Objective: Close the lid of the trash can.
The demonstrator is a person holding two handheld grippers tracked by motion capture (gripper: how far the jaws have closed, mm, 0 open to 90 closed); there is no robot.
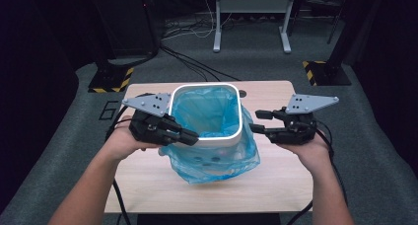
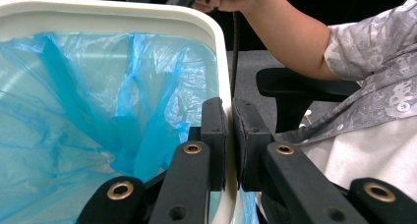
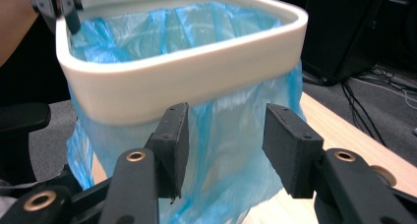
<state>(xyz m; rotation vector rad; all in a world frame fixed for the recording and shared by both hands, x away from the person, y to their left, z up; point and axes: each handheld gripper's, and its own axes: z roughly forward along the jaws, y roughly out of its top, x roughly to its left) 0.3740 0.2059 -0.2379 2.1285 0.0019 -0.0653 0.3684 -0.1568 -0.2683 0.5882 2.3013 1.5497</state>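
1. The high view is looking forward and down on the table [image 1: 207, 185] from above.
2. The left gripper view is sitting close against the bin [image 2: 123, 17] rim.
3. The right gripper view is facing the same bin [image 3: 187, 81] from nearby.

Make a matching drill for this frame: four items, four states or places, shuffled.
Items:
1. left tool
2. right tool
3. thin blue plastic bag
4. light wooden table

States or places:
A. jaws apart, beside the bin, gripping nothing
B. lines the square white plastic bin, spilling down its outside
C. clamped on the bin's rim
D. carries the bin

Pairs: 1-C, 2-A, 3-B, 4-D
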